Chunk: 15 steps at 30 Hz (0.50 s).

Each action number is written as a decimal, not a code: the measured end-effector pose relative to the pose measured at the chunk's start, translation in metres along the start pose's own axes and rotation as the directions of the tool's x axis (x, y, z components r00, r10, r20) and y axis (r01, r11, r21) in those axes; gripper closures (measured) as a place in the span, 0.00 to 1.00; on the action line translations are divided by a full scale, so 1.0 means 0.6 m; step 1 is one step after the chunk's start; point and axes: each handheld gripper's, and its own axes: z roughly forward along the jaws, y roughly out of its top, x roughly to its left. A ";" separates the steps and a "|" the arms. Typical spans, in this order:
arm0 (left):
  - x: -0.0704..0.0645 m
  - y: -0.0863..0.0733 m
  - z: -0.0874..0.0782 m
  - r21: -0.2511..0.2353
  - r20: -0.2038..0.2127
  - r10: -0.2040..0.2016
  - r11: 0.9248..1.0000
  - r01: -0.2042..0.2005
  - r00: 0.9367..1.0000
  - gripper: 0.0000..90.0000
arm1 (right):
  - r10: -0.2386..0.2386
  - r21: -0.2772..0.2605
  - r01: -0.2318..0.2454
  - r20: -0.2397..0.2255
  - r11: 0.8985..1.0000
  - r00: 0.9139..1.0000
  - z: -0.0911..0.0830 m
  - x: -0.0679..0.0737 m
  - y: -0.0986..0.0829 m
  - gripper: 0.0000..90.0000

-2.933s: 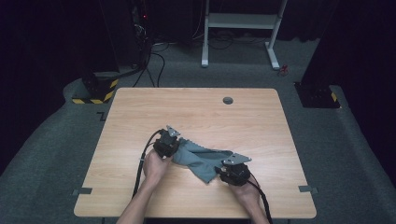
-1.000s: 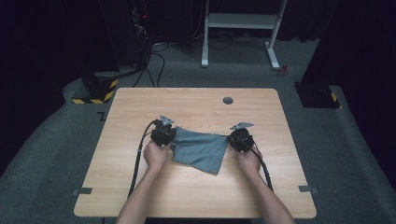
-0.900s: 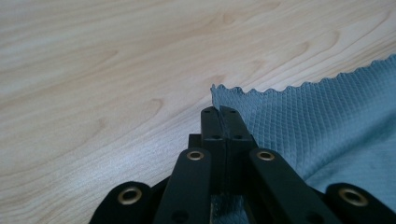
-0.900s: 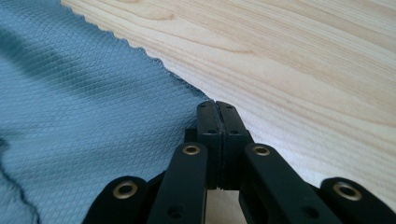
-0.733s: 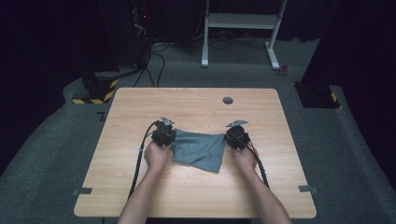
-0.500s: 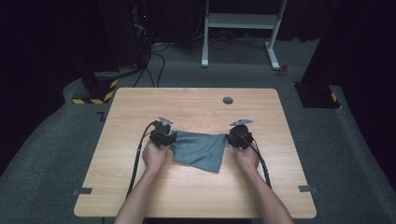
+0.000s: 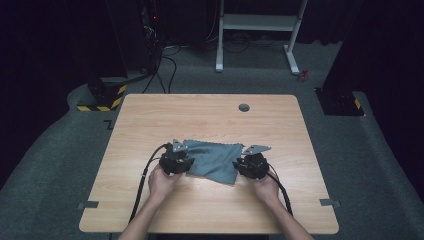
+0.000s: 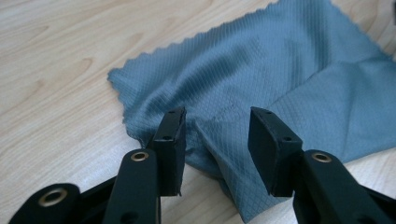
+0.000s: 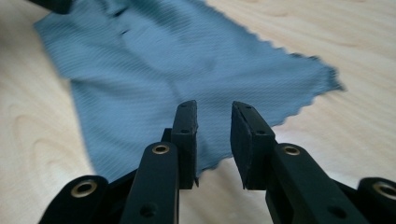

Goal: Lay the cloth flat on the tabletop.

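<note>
A blue-grey cloth [image 7: 212, 157] lies spread on the wooden table [image 7: 210, 117], with one corner folded over itself. My left gripper [image 7: 187, 163] stands open at the cloth's left edge. In the left gripper view a raised wrinkle of the cloth [image 8: 261, 79] runs between the parted jaws of my left gripper [image 8: 217, 128], unclamped. My right gripper [image 7: 240, 165] sits at the cloth's right edge. In the right gripper view the jaws of my right gripper [image 9: 212, 123] are a little apart, with the zigzag hem of the cloth [image 9: 187, 60] lying flat under them.
A round cable hole [image 7: 244, 107] sits near the table's far edge. Black cables trail from both grippers toward the near edge. Tape marks [image 7: 87, 205] sit at the near corners. A white metal frame [image 7: 260, 22] stands on the floor beyond the table.
The cloth was bunched and slanted 2.9 s ago; now it lies spread out between the grippers. Both grippers drew slightly nearer to the person in the last second.
</note>
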 end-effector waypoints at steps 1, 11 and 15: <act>-0.001 -0.001 0.003 0.005 0.002 0.001 1.000 -0.001 1.000 0.64 | -0.007 0.005 0.007 0.002 1.000 1.000 0.000 0.003 -0.002 0.79; -0.015 -0.004 0.010 0.012 0.016 0.011 1.000 -0.011 1.000 0.79 | -0.009 0.044 0.009 -0.003 0.999 1.000 0.012 0.012 -0.017 0.81; -0.015 -0.007 0.008 0.017 0.020 0.011 1.000 -0.012 1.000 0.86 | -0.014 0.055 0.015 -0.011 0.998 1.000 0.016 0.015 -0.019 0.89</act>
